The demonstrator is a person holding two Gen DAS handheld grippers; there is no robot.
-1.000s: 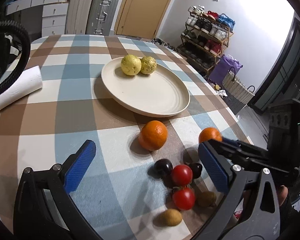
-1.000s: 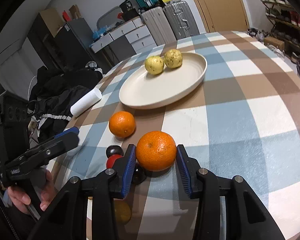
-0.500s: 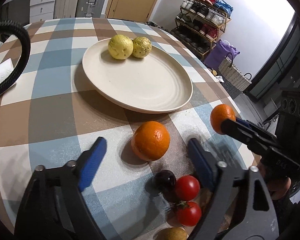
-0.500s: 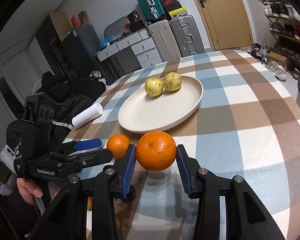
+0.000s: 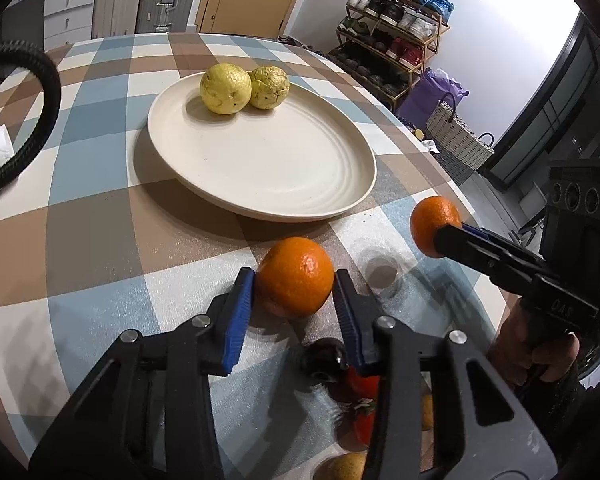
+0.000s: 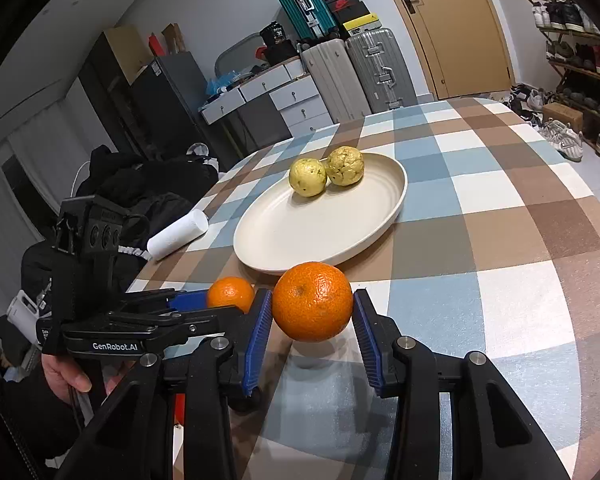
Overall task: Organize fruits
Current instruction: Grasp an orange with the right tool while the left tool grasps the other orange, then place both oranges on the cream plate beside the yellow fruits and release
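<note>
Checked cloth covered the desk (image 5: 100,208); suitcases, drawers and a shoe rack stood behind.

Plate (image 5: 332,204): cream, oval, mid-desk, long axis running away from the tools. Two yellow fruits (image 5: 225,88) lay touching at its far end; the rest was bare.

Left tool (image 5: 294,300): its jaws had just been closing, and both blue pads met the flanks of an orange (image 5: 294,276) that appeared to sit on the cloth. Gripping, not yet lifted. The plate's near rim lay just beyond this orange, straight ahead.

Right tool (image 6: 312,316): clamped on a second orange (image 6: 312,300), held clear of the cloth with its shadow below. The near rim lay just ahead and slightly left.

Loose fruit: a dark plum (image 5: 324,360), red tomatoes (image 5: 364,384) and a brownish fruit (image 5: 346,466), clustered under the left tool, close to the person.

Other: white roll (image 6: 178,234) at the desk's left edge.

Judgement: the right orange, already airborne, seemed nearer to delivery; both had only to travel forward over the near rim onto bare plate.
</note>
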